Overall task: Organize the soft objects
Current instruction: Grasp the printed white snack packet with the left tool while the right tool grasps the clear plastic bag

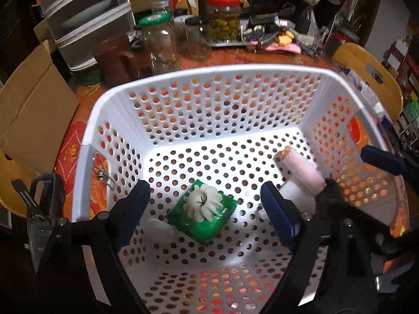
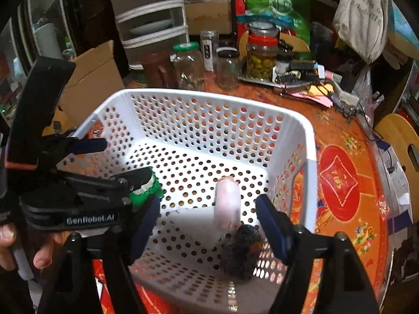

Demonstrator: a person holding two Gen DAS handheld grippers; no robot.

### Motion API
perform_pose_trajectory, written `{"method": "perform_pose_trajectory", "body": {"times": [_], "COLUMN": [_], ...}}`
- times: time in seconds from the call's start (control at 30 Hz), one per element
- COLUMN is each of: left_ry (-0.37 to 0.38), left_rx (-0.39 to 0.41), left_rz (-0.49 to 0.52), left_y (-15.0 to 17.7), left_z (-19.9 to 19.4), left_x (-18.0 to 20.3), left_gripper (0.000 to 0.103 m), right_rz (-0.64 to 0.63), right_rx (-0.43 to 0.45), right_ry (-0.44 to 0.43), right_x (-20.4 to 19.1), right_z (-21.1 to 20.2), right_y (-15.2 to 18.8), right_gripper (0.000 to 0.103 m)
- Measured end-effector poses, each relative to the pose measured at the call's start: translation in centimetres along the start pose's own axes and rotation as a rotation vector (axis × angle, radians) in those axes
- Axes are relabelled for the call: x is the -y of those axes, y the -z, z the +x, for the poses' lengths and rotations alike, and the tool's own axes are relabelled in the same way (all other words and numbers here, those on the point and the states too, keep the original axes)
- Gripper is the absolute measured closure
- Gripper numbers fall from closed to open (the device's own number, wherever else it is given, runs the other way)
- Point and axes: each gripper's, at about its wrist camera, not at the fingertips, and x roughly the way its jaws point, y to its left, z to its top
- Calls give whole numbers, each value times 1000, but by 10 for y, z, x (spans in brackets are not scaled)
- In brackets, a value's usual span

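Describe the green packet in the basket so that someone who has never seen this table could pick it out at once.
Find the white perforated basket on the orange patterned tablecloth. On its floor, toward the side with the cardboard box, lies the green packet, directly below the open left gripper. It is the only green thing in there, with a white flower-shaped piece on top; its neighbours are a pink roll and a dark fuzzy lump.

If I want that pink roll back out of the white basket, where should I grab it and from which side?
Grip the pink roll across its middle, coming from above. It lies flat on the floor of the basket, its long curved sides exposed. The near end touches a dark fuzzy item, so stay clear of that end.
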Motion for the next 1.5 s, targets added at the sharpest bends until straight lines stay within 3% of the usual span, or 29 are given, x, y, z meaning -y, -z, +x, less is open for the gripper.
{"method": "perform_pose_trajectory", "body": {"times": [0.17,0.27,0.37,0.57,0.73,0.93,1.07,1.23,1.3,1.5], "left_ry": [21,51,73,7,7,26,15,18,23,28], "left_rx": [102,194,293,404,362,189,162,140,139,142], "left_rz": [-4,12,8,-43,-119,-88,-67,-53,-56,-54], "left_y": [15,38,78,176,249,285,292,293,290,284], "left_z": [-45,-86,-127,-169,-152,-89,-75,-61,-59,-55], "left_x": [-4,-7,-13,-30,-40,-25,-19,-20,-20,-17], "left_gripper": [19,11,0,0,0,0,0,2,6,12], "right_rz": [-13,-8,5,10,72,60,28,-34,-50,-78], "right_rx": [83,166,257,344,333,200,166,105,81,55], "right_ry": [2,3,-17,25,-55,-129,-160,-154,-154,-170], "right_x": [-4,-8,-11,-26,-39,-54,-73,-93,-97,-106], "right_z": [-38,-71,-100,-127,-114,-61,-42,-14,-3,12], "right_y": [15,36,64,139,196,207,202,187,182,173], "right_gripper": [10,2,0,0,0,0,2,31,36,39]}}
